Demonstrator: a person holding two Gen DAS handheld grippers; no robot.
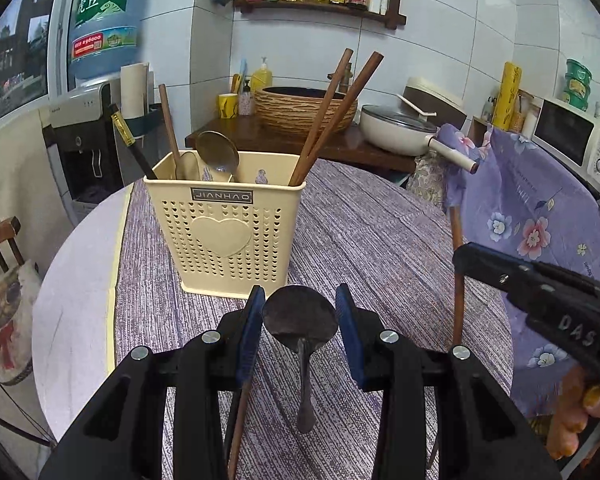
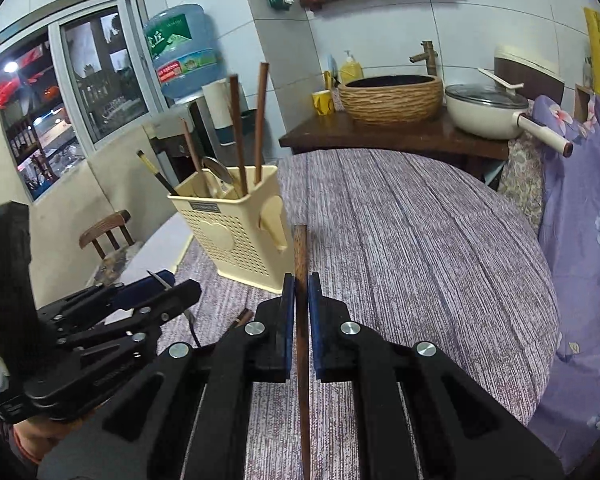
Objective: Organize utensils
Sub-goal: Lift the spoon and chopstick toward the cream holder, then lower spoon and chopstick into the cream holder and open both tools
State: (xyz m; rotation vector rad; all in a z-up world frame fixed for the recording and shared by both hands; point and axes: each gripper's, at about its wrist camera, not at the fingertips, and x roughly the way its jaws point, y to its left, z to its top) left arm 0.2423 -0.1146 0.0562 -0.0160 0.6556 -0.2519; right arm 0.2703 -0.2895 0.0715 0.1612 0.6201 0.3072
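Utensils are mostly sorted already. In the left wrist view the cream utensil holder [image 1: 224,224] stands on the striped tablecloth [image 1: 380,240] at about 11 o'clock from the left gripper [image 1: 300,312]. It already holds a pair of brown chopsticks [image 1: 332,116], a metal spoon [image 1: 218,152], a wooden-handled piece and a black-and-gold chopstick [image 1: 130,142]. The left gripper's jaws stand partly apart around the bowl of a dark metal spoon [image 1: 300,316], which looks carried; whether the pads press on it I cannot tell.

In the right wrist view the holder [image 2: 236,232] sits at 11 o'clock of the right gripper [image 2: 300,300], whose jaws are clamped tight on a single brown chopstick [image 2: 301,264] pointing toward 12 o'clock. The left gripper [image 2: 152,292] shows at 9 o'clock. Another brown stick end [image 2: 242,317] lies on the cloth between them. My judgement: the spoon and chopstick in hand remain to be dropped in, and probably that stick too.
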